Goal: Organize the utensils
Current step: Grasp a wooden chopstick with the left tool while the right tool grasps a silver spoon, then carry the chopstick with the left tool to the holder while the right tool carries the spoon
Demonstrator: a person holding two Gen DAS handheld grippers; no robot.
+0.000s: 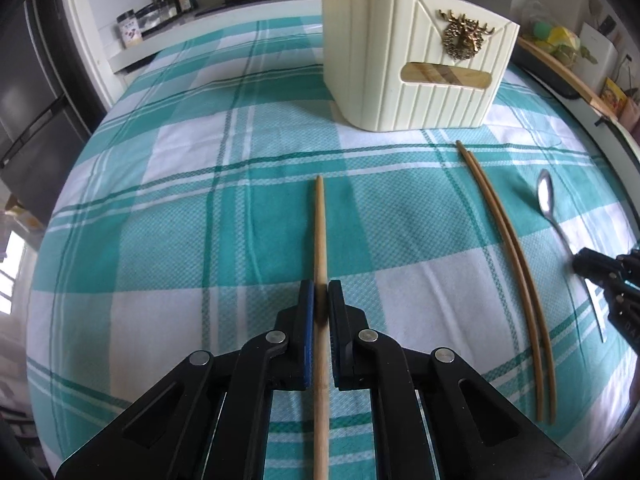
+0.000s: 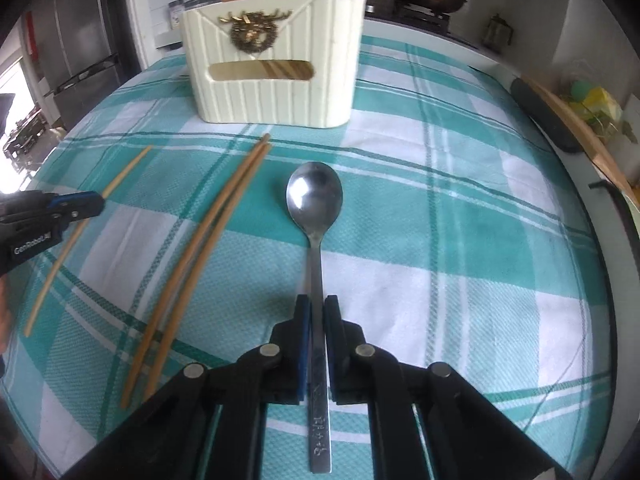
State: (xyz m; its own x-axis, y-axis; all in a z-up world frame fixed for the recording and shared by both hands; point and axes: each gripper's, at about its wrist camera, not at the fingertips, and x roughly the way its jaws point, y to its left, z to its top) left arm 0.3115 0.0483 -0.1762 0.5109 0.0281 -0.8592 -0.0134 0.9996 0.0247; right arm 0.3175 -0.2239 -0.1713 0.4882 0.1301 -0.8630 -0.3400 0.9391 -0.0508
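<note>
- Holder (image 2: 276, 76): cream ribbed utensil caddy, my landmark, standing upright at the far side of the checked cloth (image 1: 200, 200); sticks already rise from its top.
- Left gripper (image 1: 321, 312): jaws closed onto a single pale chopstick (image 1: 319, 232) that lies in front of the holder and points toward it. I judge it light, stiff and smooth, so it may pivot in this one narrow pinch.
- Right gripper (image 2: 316, 320): jaws closed onto the flat handle of the steel spoon (image 2: 315, 196), whose bowl lies nearer the holder. I expect the spoon to be rigid, slick and bowl-heavy; a hold closer to the bowl would tip less.
- Chopstick pair (image 2: 200, 248): two darker sticks side by side, touching, lying between the pale chopstick and the spoon, tips toward the holder, untouched.
- Judgement: both utensils appear to be still resting on the cloth, gripped but not yet lifted.
</note>
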